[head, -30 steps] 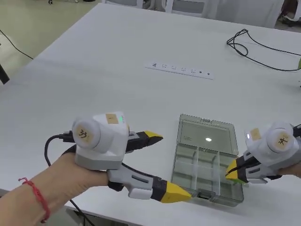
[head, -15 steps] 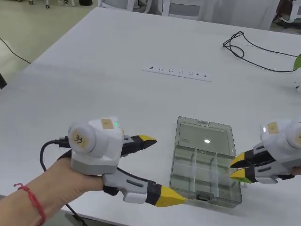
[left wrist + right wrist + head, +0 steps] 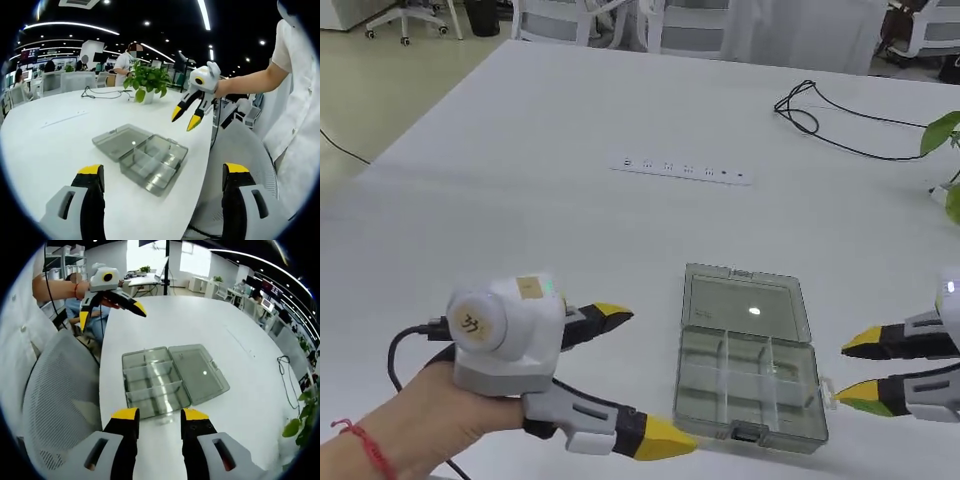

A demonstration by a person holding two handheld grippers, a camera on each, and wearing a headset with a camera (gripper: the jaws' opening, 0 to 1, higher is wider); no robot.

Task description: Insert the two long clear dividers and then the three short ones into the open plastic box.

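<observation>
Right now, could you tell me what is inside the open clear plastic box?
Clear plastic dividers stand inside the open clear plastic box, splitting it into compartments that look empty; their exact number is hard to tell.

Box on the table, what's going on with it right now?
A person holds the left hand-held gripper and the right hand-held gripper on either side of the box on a white table. Both are open, empty and clear of the box. The box lies open, its lid laid flat, with clear dividers standing inside. Their exact count is hard to tell.
</observation>
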